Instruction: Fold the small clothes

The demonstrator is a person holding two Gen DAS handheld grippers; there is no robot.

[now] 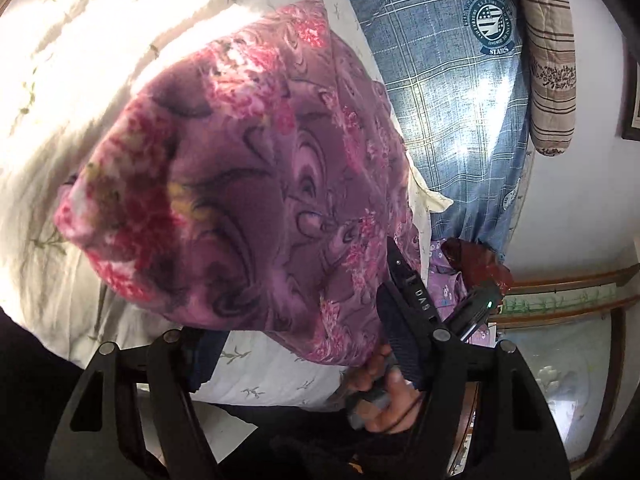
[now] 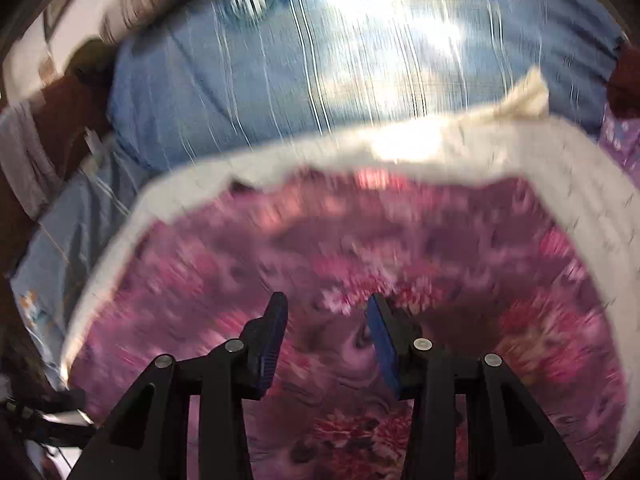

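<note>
The purple floral garment (image 1: 248,184) is hanging bunched in front of the left-hand camera, lifted off the bed, its long axis running from a corner at the upper right down to a rounded pink fold at the lower left. Its lower edge is draping over the left gripper (image 1: 304,360), hiding the fingertips, so I cannot tell whether those fingers are closed on the cloth or standing apart. In the right-hand camera the same fleece (image 2: 360,280) is spreading wide under the right gripper (image 2: 328,336), whose blue-padded fingers (image 2: 382,344) are standing apart with nothing between them; that view is smeared by motion.

The cream quilt (image 1: 80,80), stitched with small green sprigs, is lying beneath the garment in strong sunlight. Beyond it a blue checked bedspread (image 1: 452,92) with a round crest is covering the rest of the bed, and a brown striped bolster (image 1: 548,56) is lying along its far edge against a pale wall (image 1: 584,200).

A bare hand (image 1: 384,396) is gripping a dark handle just beside the garment's lower right edge, and a lilac flowered cloth (image 1: 448,280) is showing behind it.
</note>
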